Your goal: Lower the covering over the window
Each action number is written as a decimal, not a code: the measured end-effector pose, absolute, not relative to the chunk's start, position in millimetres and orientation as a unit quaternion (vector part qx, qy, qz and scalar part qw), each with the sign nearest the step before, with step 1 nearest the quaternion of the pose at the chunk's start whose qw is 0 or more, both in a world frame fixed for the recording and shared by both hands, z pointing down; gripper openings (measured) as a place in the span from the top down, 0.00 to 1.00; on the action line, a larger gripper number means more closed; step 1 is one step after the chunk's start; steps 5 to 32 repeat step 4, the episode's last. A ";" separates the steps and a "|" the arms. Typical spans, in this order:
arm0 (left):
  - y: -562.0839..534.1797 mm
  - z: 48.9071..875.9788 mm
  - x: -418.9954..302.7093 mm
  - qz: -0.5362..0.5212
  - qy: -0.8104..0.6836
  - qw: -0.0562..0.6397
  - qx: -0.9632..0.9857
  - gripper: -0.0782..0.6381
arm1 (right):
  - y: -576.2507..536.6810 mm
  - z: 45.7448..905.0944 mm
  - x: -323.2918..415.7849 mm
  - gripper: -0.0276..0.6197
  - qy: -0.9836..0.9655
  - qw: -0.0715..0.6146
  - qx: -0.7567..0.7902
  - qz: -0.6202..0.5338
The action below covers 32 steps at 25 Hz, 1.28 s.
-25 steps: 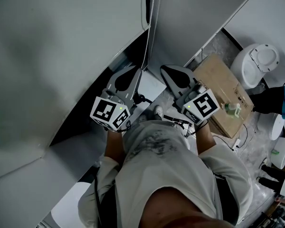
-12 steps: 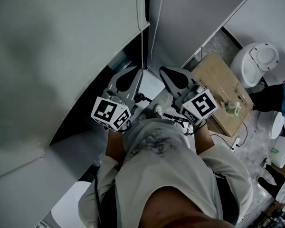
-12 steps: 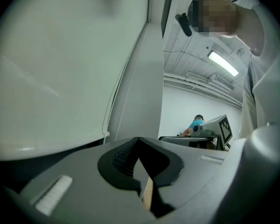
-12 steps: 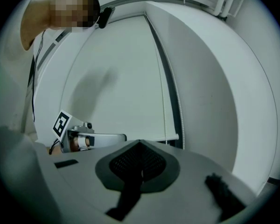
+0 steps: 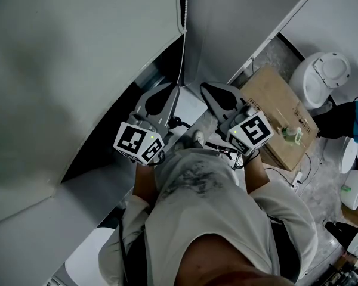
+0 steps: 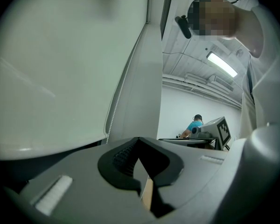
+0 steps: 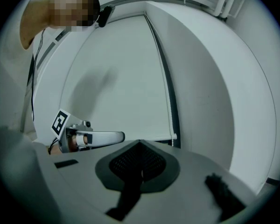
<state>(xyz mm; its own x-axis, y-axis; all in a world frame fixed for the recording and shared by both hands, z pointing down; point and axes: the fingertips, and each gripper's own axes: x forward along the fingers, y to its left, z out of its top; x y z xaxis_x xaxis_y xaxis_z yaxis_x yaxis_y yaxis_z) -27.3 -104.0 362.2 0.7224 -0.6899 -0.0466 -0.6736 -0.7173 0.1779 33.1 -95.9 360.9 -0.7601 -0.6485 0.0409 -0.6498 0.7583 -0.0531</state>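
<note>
Your left gripper (image 5: 173, 89) and right gripper (image 5: 206, 88) sit side by side at mid frame. Both are clenched on nothing, as they were a second ago. The roller blind (image 5: 77, 70) fills the upper left, its bottom edge slanting toward the lower left, unchanged. Only the bead cord (image 5: 183, 16) differs: it hung slanted at top centre and now hangs nearly straight, above your left gripper's tips.

Left gripper (image 6: 139, 144): grey plastic jaws together, nothing between them. Beyond it I list a pale fabric roller blind (image 6: 60, 69), a white bead chain (image 6: 114, 108) along its edge, and a distant person in a blue top (image 6: 194, 124).
</note>
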 end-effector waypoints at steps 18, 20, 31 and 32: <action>-101.9 362.1 -26.4 -0.060 -0.365 0.067 0.927 0.88 | -95.0 361.0 33.1 0.93 -0.938 0.011 0.345 0.030; -101.9 362.1 -26.4 -0.060 -0.365 0.067 0.927 0.88 | -95.0 361.0 33.1 0.93 -0.938 0.011 0.345 0.030; -101.9 362.1 -26.4 -0.060 -0.365 0.067 0.927 0.88 | -95.0 361.0 33.1 0.93 -0.938 0.011 0.345 0.030; -101.9 362.1 -26.4 -0.060 -0.365 0.067 0.927 0.88 | -95.0 361.0 33.1 0.93 -0.938 0.011 0.345 0.030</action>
